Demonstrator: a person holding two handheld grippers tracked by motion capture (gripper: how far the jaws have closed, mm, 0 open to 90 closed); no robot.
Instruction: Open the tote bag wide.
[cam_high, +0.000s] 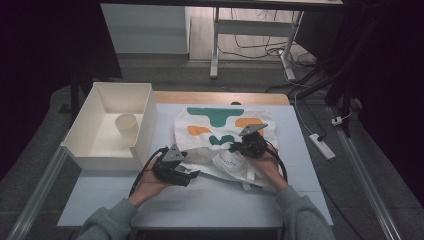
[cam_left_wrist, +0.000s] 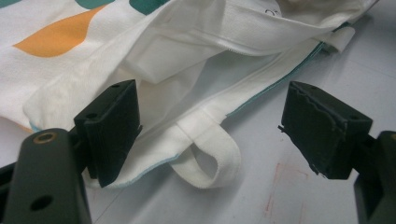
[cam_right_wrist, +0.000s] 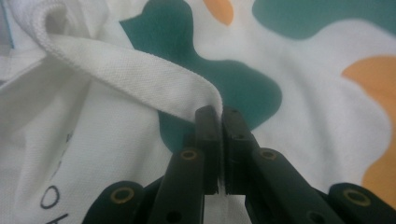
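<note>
The worktop (cam_high: 210, 200) fills the middle of the high view, its pale sheet bare along the lower edge. At centre lies a white tote bag (cam_high: 220, 135) printed with green and orange shapes, its mouth turned toward the bottom of the frame and rumpled there. At the left of the frame stands an open white box (cam_high: 145, 107) with a paper cup (cam_high: 127, 129) upright inside it, just beside the bag's left edge.

The left tongs (cam_high: 192, 175) sit at lower centre-left, jaws wide apart, nothing pressed between them; in the left gripper view a looped handle (cam_left_wrist: 208, 156) of the bag lies on the worktop between the two pads, touching neither. The right tongs (cam_high: 235, 148) rest over the bag's lower middle, clamped together on a white strap (cam_right_wrist: 135, 77) that arches away to the upper left of the right gripper view.

The bag's inside is hidden by folds, and its printed lettering (cam_right_wrist: 53, 198) is cut off and unreadable.
</note>
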